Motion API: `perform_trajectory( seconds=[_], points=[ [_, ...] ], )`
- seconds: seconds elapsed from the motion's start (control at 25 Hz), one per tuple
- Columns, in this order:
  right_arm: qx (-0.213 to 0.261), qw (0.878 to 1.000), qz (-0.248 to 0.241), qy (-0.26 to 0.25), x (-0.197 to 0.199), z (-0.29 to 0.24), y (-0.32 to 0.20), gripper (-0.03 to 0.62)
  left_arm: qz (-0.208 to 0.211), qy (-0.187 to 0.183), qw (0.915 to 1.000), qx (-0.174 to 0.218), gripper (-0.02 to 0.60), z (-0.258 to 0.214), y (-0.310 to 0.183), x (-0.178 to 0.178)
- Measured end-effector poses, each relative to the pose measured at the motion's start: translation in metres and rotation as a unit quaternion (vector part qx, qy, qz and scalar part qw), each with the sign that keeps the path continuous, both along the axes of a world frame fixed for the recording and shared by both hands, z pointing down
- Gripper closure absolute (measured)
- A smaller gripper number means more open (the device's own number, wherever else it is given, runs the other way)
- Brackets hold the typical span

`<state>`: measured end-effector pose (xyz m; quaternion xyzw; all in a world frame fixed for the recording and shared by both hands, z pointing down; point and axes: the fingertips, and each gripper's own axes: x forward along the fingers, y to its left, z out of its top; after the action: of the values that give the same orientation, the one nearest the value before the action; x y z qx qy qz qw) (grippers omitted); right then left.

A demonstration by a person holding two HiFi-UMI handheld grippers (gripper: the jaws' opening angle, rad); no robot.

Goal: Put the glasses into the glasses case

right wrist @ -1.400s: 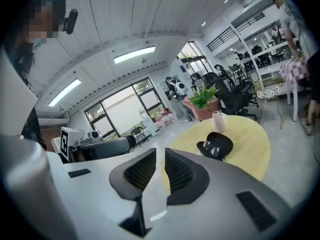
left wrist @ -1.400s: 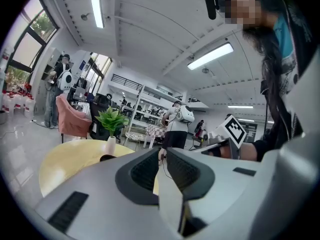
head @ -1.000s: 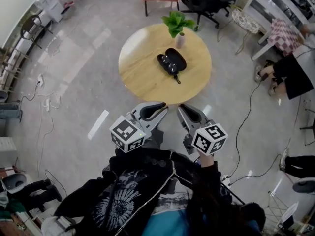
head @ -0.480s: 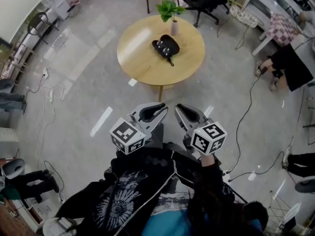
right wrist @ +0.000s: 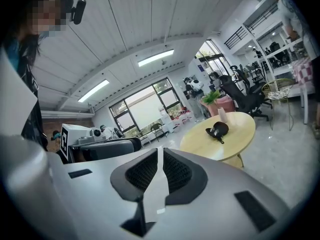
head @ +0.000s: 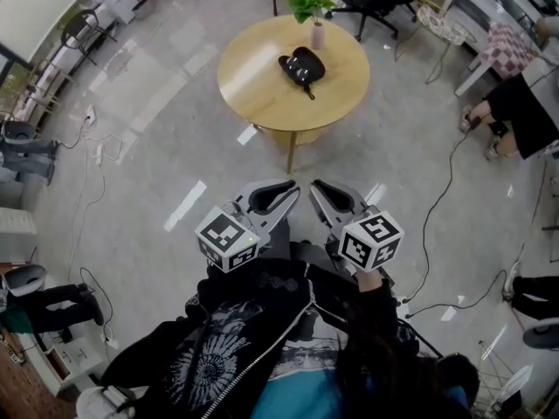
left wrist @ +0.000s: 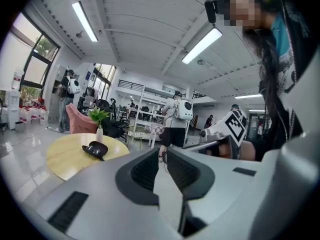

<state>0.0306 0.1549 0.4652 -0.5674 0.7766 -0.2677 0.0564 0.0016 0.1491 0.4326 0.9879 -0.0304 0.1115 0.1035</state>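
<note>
- Ahead of both grippers, well apart: dark glasses case (head: 302,64) on round table (head: 253,81), near potted plant (head: 312,7).
- Left gripper view only: standing person (left wrist: 173,129) with a backpack, beyond the table.
- Left gripper (left wrist: 165,153): jaws closed, empty.
- Right gripper (right wrist: 160,151): jaws closed, empty.

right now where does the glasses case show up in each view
Head view: the glasses case is near the top centre, on the round table.
Left gripper view: it is at the left, mid-height, on the same table.
Right gripper view: it is right of centre, on the table.
Shared landmark: the plant in a vase right beside it.
</note>
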Motion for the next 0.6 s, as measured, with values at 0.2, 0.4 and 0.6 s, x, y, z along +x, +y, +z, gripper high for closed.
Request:
perform_trajectory(
  seconds=[0.2, 0.4, 0.6],
  points=[
    [0.002, 1.0, 0.002, 0.005, -0.015, -0.003, -0.001, 0.539, 0.004, 0.003, 1.0, 0.004, 0.535, -0.003, -0.002, -0.015],
    [0.002, 1.0, 0.009, 0.008, -0.024, -0.006, -0.006, 0.54, 0.012, 0.01, 0.9999, 0.006, 0.535, -0.008, -0.007, -0.023],
    [-0.002, 1.0, 0.019, 0.009, -0.05, -0.009, -0.014, 0.54, 0.027, 0.013, 0.9996, 0.003, 0.535, -0.011, -0.014, -0.047]
  ],
)
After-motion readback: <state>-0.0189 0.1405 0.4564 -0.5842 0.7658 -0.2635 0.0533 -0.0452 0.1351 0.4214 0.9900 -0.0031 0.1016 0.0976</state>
